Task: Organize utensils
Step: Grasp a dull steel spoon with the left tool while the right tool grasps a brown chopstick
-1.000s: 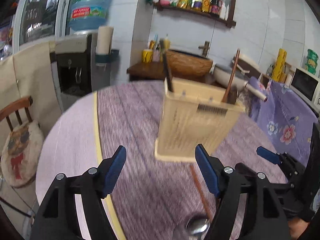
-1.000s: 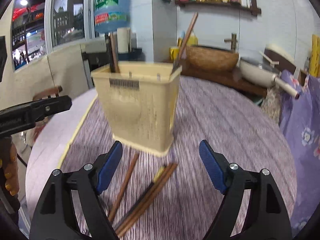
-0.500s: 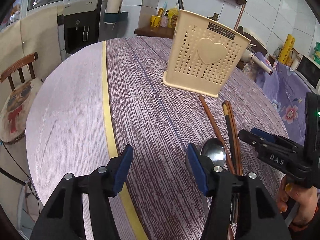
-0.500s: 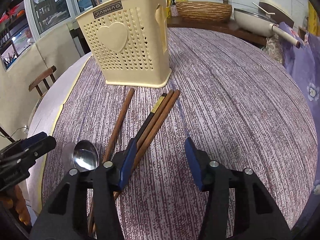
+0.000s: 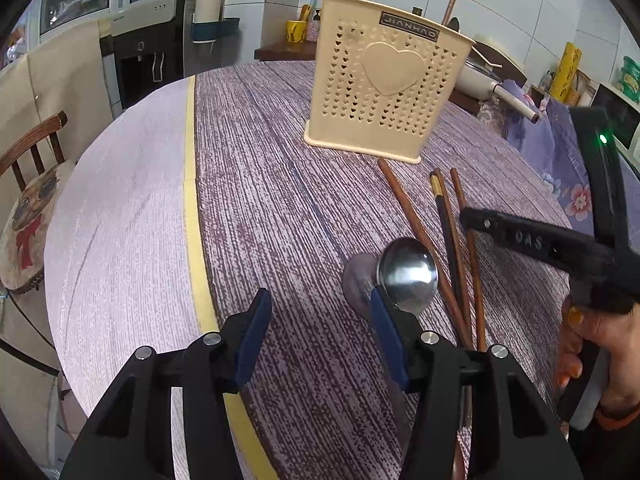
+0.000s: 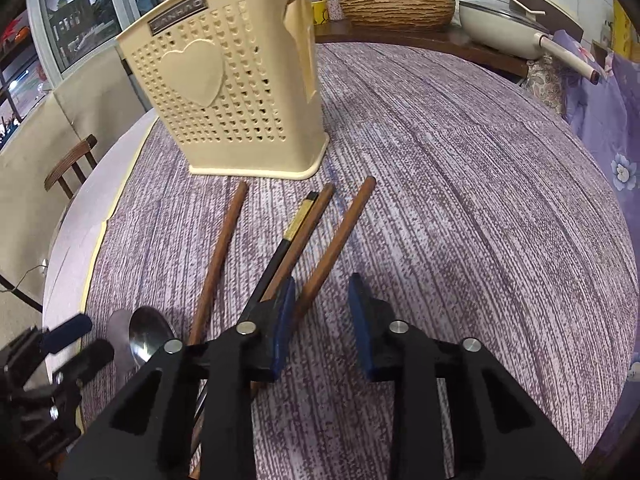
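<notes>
A cream perforated utensil holder [image 5: 388,84] [image 6: 224,92] stands on the round table, with two handles sticking out of its top. In front of it lie several brown chopsticks [image 5: 404,208] [image 6: 220,248], a black gold-banded one [image 6: 298,220] and a steel spoon [image 5: 408,276] [image 6: 146,336]. My left gripper [image 5: 320,320] hovers low over bare cloth, jaws closing with nothing between them; the spoon sits just outside its right finger. My right gripper [image 6: 322,308] is closing around the rightmost brown chopstick [image 6: 340,236], which runs between the pads near the left one, with a gap still showing.
A yellow tape stripe [image 5: 192,200] divides the purple-striped cloth from the pale table edge. A wooden chair [image 5: 28,184] stands at the left and a water dispenser [image 5: 148,48] behind it. A pan [image 6: 504,28], a wicker basket [image 6: 396,4] and a floral cloth [image 6: 600,92] lie at the back right.
Both grippers have sunk towards the table and tilted down. Both pairs of jaws have narrowed, the right much more, and the right now straddles the rightmost chopstick.
</notes>
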{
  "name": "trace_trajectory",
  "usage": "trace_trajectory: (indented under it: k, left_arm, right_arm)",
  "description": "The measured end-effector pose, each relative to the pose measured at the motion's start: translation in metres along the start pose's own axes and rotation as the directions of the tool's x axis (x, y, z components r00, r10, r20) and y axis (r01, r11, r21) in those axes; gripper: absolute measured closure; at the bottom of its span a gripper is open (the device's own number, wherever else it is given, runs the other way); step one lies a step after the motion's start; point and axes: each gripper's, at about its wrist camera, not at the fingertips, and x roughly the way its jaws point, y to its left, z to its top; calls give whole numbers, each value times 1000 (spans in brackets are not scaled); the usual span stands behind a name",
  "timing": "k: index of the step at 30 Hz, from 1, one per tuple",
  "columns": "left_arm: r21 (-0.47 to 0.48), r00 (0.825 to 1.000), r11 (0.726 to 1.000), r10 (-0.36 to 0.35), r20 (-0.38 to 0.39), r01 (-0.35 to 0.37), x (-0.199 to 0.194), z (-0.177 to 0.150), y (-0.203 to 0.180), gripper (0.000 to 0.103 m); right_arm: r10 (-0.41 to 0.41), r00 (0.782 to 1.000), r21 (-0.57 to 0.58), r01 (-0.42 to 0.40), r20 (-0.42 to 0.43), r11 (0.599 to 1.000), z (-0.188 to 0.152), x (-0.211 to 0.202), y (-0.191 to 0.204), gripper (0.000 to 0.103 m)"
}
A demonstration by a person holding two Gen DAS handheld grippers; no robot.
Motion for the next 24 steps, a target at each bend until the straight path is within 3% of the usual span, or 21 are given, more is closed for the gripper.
trace_trajectory:
  k: [8,19,24]
  left_arm:
    - [17,1000,1000,-19,-24,19,0,-9,-11,52]
    - [157,993,982,113,-24,-108,9,-10,-37,54]
    - [164,993,980,118,-16,-114,17,1,-33,54]
  right_arm:
    - [13,1000,36,-13,0,999,16,12,-1,85]
    - [31,999,10,-31,-5,999,6,5,4,88]
    - [23,1000,-2,-23,-6,1000,7,6,6,88]
